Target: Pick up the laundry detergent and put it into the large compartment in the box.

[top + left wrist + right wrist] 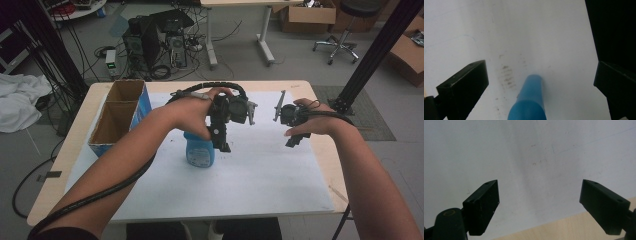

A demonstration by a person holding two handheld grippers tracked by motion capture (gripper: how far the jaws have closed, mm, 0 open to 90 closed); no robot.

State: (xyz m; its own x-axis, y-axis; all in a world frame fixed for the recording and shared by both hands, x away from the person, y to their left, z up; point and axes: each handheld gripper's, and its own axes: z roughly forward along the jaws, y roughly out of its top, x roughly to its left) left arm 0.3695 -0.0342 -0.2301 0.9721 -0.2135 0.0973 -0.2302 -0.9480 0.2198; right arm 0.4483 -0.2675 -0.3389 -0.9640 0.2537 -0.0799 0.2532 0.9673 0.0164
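Left gripper (541, 82): jaws spread wide either side of blue bottle (200, 152), not touching
Right gripper (539, 202): released, above white sheet (260, 170)

I see a grey floor (300, 60) around the wooden table (65, 145), which carries a white sheet (260, 175). Behind it stand computer towers (150, 40) among many black cables (75, 55). A second desk (260, 30), a stool on wheels (345, 35) and cardboard boxes (307, 15) are farther back. The light is dim.
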